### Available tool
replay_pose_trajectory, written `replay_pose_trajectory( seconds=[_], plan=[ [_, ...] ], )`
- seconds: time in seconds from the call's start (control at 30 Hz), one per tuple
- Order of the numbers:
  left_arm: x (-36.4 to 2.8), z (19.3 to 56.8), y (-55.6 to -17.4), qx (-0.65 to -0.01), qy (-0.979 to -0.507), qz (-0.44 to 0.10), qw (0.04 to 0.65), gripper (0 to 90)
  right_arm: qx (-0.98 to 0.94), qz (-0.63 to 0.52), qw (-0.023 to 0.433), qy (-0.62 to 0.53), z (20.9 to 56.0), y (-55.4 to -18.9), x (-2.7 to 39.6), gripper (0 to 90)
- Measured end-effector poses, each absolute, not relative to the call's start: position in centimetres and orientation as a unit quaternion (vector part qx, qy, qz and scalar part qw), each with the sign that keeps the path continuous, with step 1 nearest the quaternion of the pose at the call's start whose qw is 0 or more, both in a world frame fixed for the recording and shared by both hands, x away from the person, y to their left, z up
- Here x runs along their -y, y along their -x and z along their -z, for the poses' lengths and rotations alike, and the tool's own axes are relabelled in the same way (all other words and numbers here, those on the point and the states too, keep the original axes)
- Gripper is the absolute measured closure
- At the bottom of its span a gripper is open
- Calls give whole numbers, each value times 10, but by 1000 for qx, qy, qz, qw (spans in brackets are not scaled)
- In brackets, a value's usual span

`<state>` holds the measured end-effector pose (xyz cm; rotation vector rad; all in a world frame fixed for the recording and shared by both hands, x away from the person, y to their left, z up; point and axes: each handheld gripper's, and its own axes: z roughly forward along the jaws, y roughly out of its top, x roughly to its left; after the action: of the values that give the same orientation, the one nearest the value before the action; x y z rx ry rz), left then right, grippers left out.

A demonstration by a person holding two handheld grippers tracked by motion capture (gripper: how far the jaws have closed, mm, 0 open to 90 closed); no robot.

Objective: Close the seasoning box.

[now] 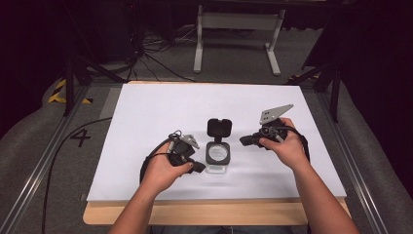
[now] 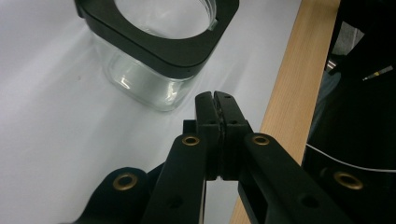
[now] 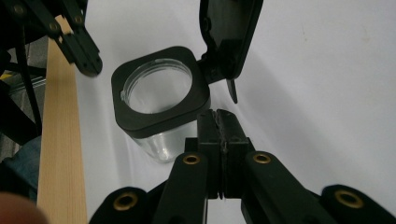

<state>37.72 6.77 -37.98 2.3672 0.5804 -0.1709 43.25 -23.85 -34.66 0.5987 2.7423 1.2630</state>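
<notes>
**Observer:** Where's the container right now?

**Operator:** The clear square glass jar with the black collar stands upright on the white table sheet, about midway between my two hands and close to the near edge. Its black hinged lid is flipped up and back, standing behind the mouth, so the jar is uncovered. From the right gripper view I look straight down into the jar, with the raised lid at its far side.

**Observer:** And your left claw?

**Operator:** My left gripper sits just beside the jar on its left, low over the sheet. In the left gripper view the two black jaws are pressed flat together with nothing between them, and the left gripper ends a little short of the glass wall, not touching it. The light wooden table edge runs along its other side.

**Observer:** The right one?

**Operator:** My right gripper is on the jar's right, tips pointing toward it, raised above the sheet. Its jaws are clamped together too, empty; the right gripper sits just beside the black collar, apart from it as far as I can tell.

**Observer:** Anything held?

**Operator:** No, both claws are closed on nothing.
</notes>
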Motion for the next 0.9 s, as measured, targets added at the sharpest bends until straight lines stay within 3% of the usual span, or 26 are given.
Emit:
replay_pose_trajectory(
  seconds=[0.53, 0.9],
  plan=[
    [-51, 397, -381, -217, -907, 78, 353, 895, -889, -418, 43, -183, 305, -452, 223, 900],
    [-44, 397, -378, -215, -899, 58, 377, 891, -892, -418, 56, -166, 281, -465, 189, 900]
  ],
)
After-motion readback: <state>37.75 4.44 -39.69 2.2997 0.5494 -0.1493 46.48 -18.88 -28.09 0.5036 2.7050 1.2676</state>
